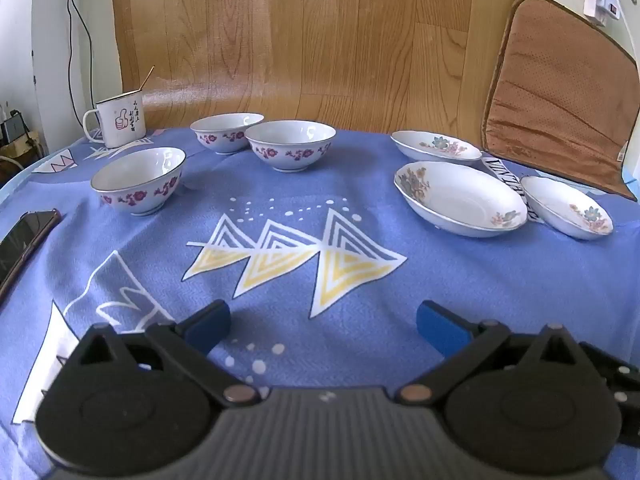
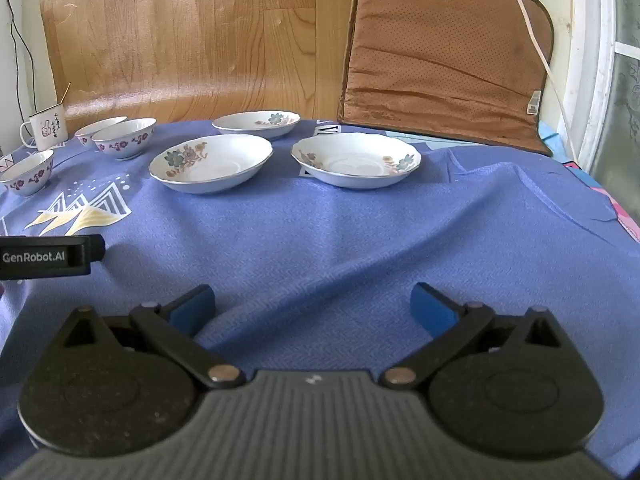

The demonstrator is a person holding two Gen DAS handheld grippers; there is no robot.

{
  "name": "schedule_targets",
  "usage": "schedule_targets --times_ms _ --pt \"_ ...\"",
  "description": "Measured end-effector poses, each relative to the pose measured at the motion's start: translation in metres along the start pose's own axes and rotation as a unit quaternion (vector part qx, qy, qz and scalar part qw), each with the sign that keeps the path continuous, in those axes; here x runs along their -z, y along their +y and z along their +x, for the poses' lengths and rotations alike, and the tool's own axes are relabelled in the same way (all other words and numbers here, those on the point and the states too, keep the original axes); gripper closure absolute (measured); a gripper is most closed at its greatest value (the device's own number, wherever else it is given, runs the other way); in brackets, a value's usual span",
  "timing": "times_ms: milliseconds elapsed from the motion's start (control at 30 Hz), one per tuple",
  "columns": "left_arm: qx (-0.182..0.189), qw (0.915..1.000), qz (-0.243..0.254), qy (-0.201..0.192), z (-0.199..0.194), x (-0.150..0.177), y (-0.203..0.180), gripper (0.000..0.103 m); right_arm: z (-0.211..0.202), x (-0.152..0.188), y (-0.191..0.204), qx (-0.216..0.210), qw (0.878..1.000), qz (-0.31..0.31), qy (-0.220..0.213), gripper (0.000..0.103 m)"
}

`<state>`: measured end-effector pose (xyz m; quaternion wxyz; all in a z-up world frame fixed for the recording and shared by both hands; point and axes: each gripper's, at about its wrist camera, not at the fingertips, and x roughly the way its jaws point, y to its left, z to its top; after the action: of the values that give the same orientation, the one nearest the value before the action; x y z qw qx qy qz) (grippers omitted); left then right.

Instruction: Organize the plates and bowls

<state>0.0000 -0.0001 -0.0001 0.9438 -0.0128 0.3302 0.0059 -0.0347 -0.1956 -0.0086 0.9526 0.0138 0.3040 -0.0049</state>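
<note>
The task looks not yet started. Three bowls (image 1: 138, 182) stand on the blue tablecloth (image 1: 320, 216) at the left side, each one separate, though the two far ones are very close together. Three plates (image 2: 211, 163) lie at the right side, also not stacked. The left gripper (image 1: 323, 326) has its jaws wide apart and holds nothing; the right gripper (image 2: 312, 307) is the same, wide apart and empty. Both hover over the near cloth, well apart from the dishes. I judge all stacking is left to do.
</note>
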Motion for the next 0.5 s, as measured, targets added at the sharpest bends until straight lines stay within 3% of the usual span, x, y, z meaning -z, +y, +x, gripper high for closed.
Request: schedule_targets --times_ms 500 --pt "-0.001 1.0000 0.002 0.000 0.0000 0.0000 -0.0001 0.000 -0.0001 -0.0003 0.0000 0.000 1.000 0.000 0.001 0.000"
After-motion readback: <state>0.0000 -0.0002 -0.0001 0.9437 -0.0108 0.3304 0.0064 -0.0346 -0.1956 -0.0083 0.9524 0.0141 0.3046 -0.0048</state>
